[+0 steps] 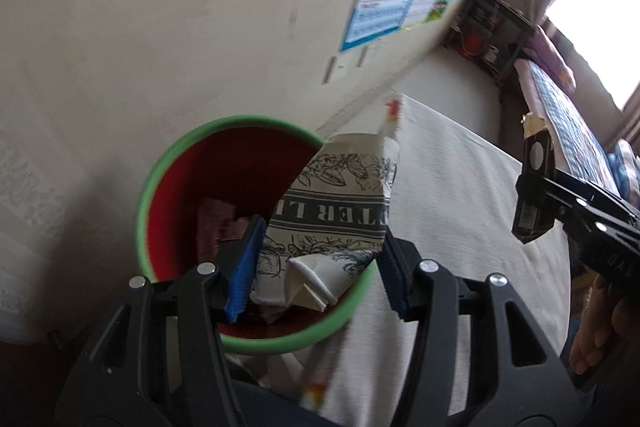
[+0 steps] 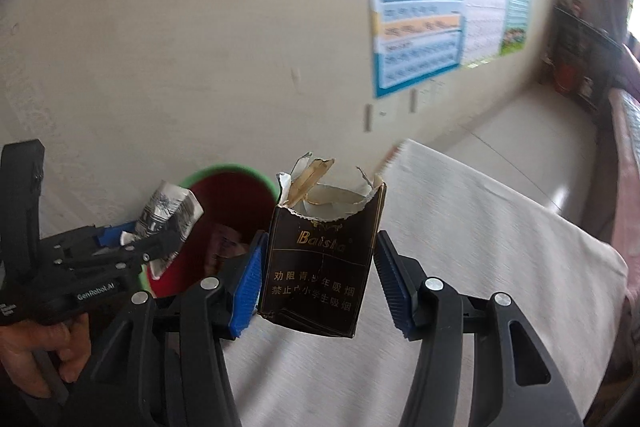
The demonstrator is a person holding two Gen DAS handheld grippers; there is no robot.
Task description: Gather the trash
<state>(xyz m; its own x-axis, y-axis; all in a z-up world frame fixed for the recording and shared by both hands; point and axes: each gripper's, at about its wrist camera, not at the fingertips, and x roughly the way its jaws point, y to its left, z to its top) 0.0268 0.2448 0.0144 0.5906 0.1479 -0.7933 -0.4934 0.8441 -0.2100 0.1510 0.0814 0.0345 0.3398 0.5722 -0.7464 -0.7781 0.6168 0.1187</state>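
Note:
My left gripper (image 1: pixel 320 267) is shut on a crumpled white printed paper wrapper (image 1: pixel 336 203) and holds it over a green-rimmed red bin (image 1: pixel 160 195). A reddish scrap (image 1: pixel 218 223) lies inside the bin. In the right wrist view the left gripper (image 2: pixel 132 247) holds the wrapper (image 2: pixel 170 213) at the bin's (image 2: pixel 236 187) left rim. My right gripper (image 2: pixel 318 275) is shut on a torn dark cigarette pack (image 2: pixel 320 267), held upright above the table to the right of the bin. The pack also shows in the left wrist view (image 1: pixel 534 195).
A white cloth-covered table (image 2: pixel 480 247) runs to the right. A pale wall with colourful posters (image 2: pixel 424 7) is close behind the bin. A dark shelf (image 1: pixel 492 31) and a bed (image 1: pixel 568 115) stand at the far right.

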